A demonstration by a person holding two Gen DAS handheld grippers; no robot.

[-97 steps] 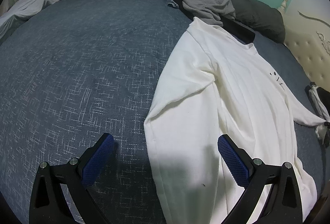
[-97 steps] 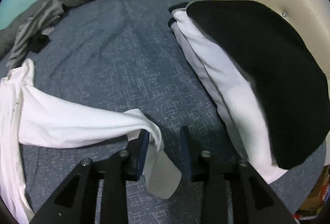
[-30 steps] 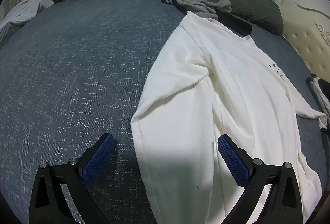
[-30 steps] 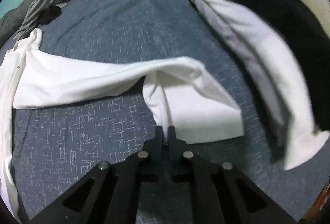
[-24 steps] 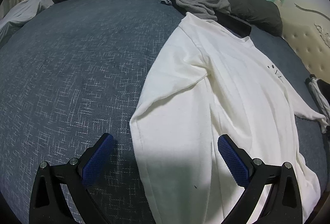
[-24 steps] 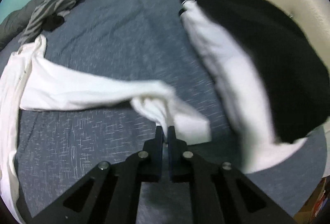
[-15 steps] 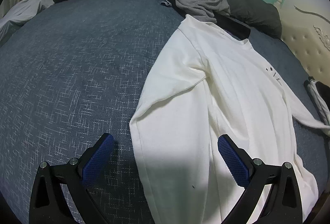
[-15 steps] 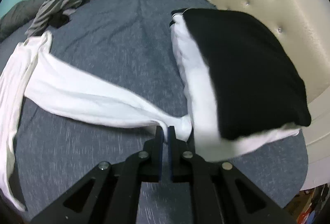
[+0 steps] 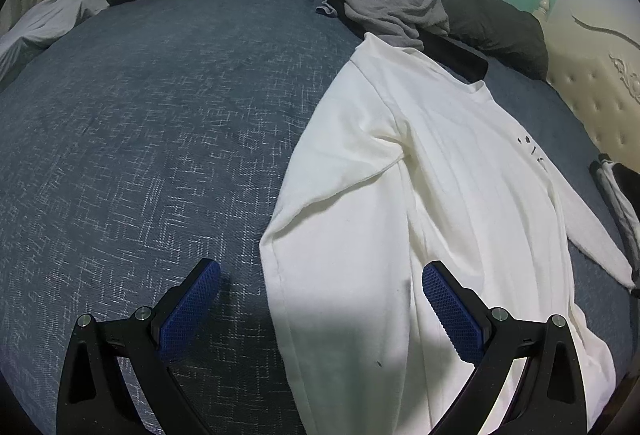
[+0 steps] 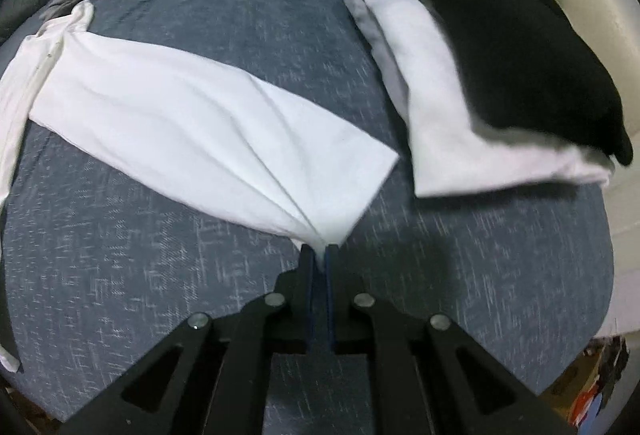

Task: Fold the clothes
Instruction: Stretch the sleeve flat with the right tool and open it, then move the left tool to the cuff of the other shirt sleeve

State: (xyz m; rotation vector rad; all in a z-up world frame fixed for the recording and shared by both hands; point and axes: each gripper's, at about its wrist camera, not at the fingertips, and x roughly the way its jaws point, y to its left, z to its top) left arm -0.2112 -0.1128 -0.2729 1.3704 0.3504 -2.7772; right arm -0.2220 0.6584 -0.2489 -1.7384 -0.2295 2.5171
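Your right tool (image 10: 319, 253) is clamped on the sleeve cuff (image 10: 320, 195) of the soft, light white shirt (image 9: 432, 203) on the bed (image 9: 140, 123); left tool (image 9: 320, 299) gapes apart over its hem-side edge, a fair grip.

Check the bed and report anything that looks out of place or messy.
A crumpled grey garment lies bunched at the far edge of the bed, overlapping the white shirt at its collar. The shirt itself has a small dark speck low on its front. Otherwise, the right gripper pinches the sleeve, pulling it into radiating creases.
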